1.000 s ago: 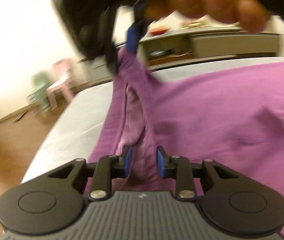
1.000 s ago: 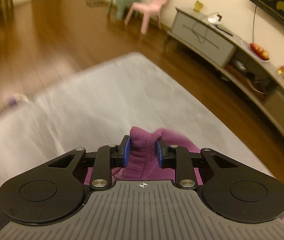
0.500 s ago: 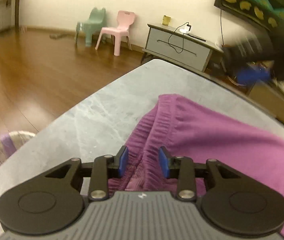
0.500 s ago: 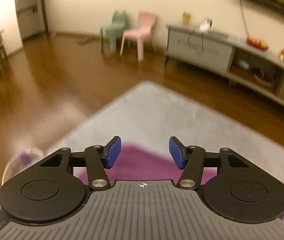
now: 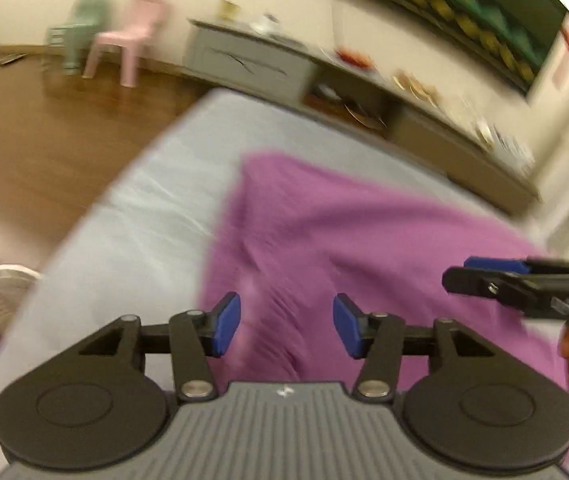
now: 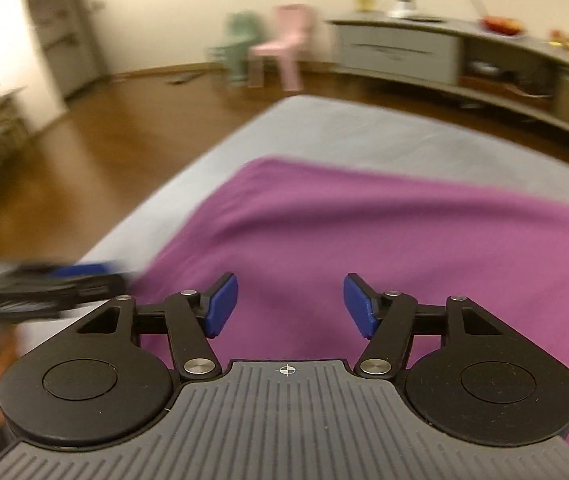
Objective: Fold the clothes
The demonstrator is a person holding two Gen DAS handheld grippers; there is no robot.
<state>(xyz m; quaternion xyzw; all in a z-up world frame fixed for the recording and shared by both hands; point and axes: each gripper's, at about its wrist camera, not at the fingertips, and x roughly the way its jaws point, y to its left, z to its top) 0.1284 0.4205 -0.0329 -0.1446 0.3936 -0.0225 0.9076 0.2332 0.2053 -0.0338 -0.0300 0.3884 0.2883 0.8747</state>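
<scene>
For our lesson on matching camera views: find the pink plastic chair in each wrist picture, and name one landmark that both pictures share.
Left wrist view: the pink plastic chair stands at upper left, right of the green chair.
Right wrist view: the pink plastic chair stands at top centre, again right of the green chair.
Shared landmark: the grey sideboard, just right of the chairs.

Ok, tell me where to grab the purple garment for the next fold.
Likely the purple garment at its far rounded corner. It lies flat on the grey surface with bare surface beyond it, so bring the open left gripper in low from its left edge.
</scene>
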